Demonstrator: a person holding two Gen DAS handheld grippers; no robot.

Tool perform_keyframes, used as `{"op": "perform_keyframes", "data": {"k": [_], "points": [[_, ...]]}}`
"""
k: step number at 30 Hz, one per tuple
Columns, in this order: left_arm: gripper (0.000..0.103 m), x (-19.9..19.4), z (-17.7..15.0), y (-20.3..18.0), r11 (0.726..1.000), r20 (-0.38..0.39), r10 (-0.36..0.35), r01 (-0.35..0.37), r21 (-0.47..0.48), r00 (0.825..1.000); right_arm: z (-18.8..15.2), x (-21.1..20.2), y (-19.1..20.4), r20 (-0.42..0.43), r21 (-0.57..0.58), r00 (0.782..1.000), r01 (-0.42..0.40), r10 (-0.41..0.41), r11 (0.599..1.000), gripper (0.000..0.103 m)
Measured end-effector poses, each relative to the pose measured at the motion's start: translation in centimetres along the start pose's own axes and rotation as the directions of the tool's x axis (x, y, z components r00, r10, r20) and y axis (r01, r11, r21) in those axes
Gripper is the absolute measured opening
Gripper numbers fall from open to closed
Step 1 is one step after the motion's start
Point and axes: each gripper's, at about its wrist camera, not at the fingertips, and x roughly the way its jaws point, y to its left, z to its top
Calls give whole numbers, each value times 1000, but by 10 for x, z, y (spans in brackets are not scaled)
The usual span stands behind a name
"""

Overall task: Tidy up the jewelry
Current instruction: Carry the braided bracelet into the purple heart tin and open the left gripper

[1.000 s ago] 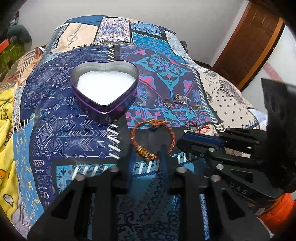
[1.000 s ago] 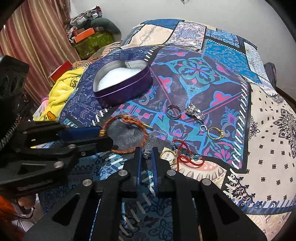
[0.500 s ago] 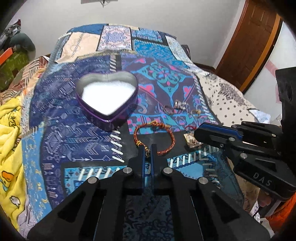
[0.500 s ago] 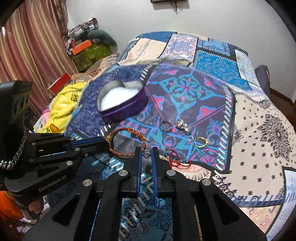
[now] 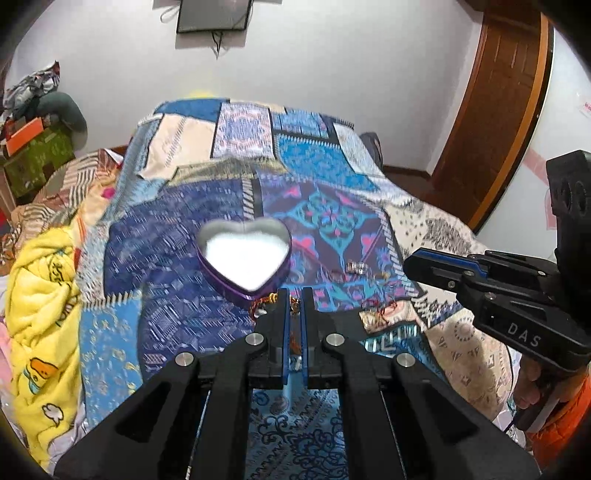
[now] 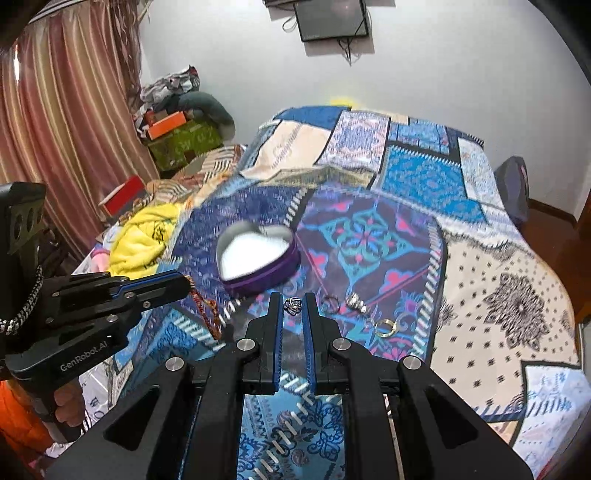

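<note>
Bracelet [image 6: 207,314] pinched by left gripper [image 5: 294,295], ring [image 6: 293,306] by right gripper [image 6: 293,303] — over patchwork bedspread [image 6: 498,295].

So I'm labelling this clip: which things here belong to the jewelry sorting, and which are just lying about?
Job:
- purple heart-shaped tin
- red-orange braided bracelet, held by the left gripper
- small silver ring between the right gripper fingers
- loose rings on the quilt

Lying about:
- yellow blanket
- orange box
- wall screen
</note>
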Motion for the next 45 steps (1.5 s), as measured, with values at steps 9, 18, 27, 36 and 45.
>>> {"op": "perform_keyframes", "data": {"k": [9, 18, 27, 36, 45], "points": [[3, -21, 23, 6, 1000, 90, 10, -11, 5, 996, 22, -10, 2, 69, -18, 997, 22, -20, 1000, 9], [3, -15, 48, 17, 1000, 139, 29, -30, 9, 990, 42, 1, 7, 103, -32, 995, 6, -3, 999, 9], [3, 13, 60, 32, 1000, 112, 29, -29, 1, 993, 56, 35, 18, 77, -54, 996, -43, 47, 998, 9], [3, 48, 56, 46, 1000, 39, 15, -14, -17, 999, 59, 74, 22, 16, -52, 997, -72, 73, 996, 9], [3, 67, 51, 61, 999, 5, 6, -6, -36, 1000, 53, 108, 20, -73, -45, 995, -78, 74, 996, 9]]}}
